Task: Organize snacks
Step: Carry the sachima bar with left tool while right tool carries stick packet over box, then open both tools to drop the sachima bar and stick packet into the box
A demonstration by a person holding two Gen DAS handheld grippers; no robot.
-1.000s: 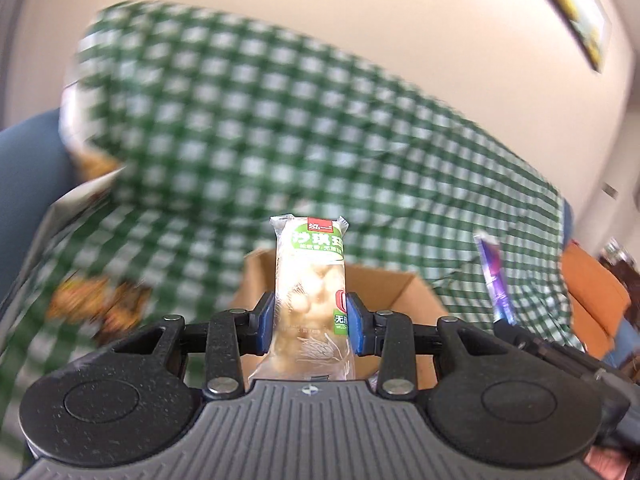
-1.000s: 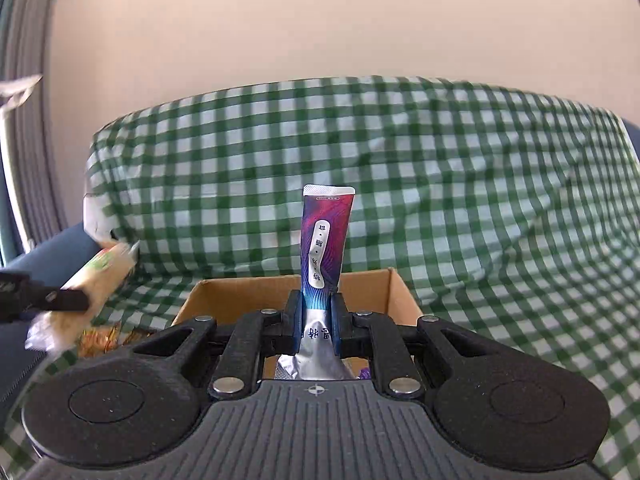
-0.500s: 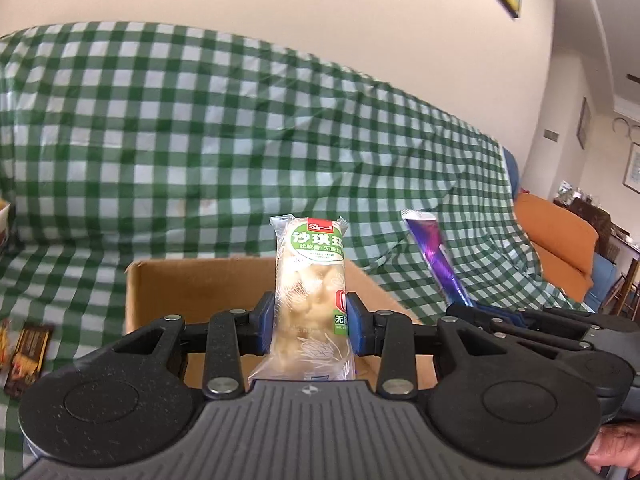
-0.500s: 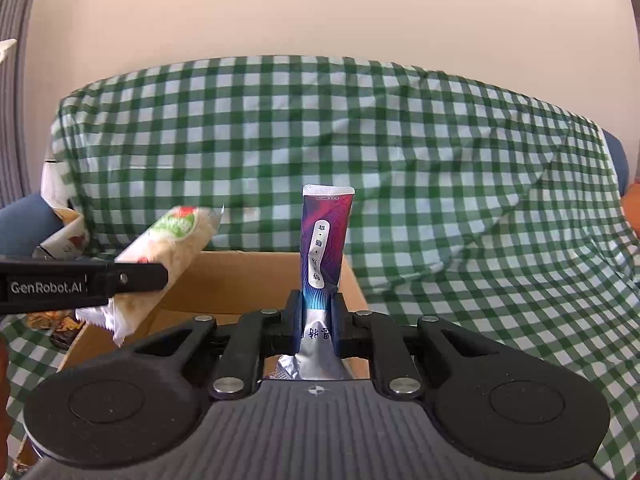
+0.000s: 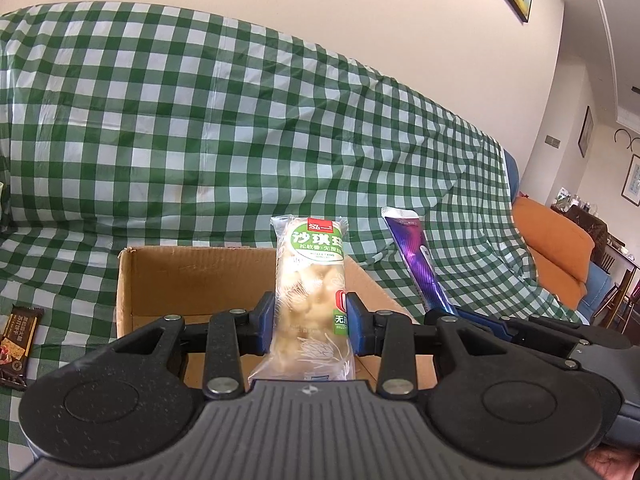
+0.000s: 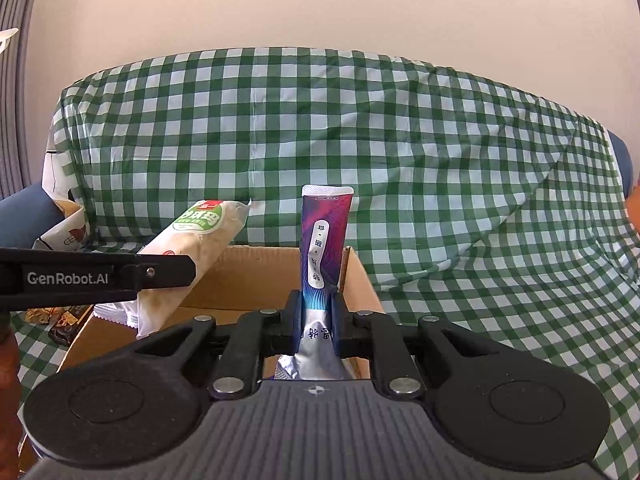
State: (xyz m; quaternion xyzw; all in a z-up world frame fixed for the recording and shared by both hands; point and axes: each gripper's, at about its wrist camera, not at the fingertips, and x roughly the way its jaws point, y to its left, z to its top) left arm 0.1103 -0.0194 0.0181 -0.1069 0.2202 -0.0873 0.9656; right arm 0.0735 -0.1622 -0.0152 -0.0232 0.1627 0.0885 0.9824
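At the centre of the left wrist view, the left tongs (image 5: 310, 322) are clenched on a clear packet of pale puffed snack (image 5: 310, 292) with a green label, held upright by its lower half. Behind and below it, filling the lower middle of the frame, sits an open cardboard box (image 5: 192, 276) on the green checked cloth (image 5: 200, 120) draped over the sofa. Holding the packet upright and above the box mouth looks like a set-up for dropping it in. Right of it, the purple packet shows again, tilted.

Centre frame in the right wrist view, the right tongs (image 6: 316, 322) grasp a slim purple packet (image 6: 323, 240) near its silver base, also upright over the same box, probably for the same reason.

Counted: two tongs, two packets held, one box. At the left edge of the left view one dark snack bar (image 5: 18, 336) lies flat on the cloth beside the box; the right view shows dark wrappers at its lower left, too hidden to count.
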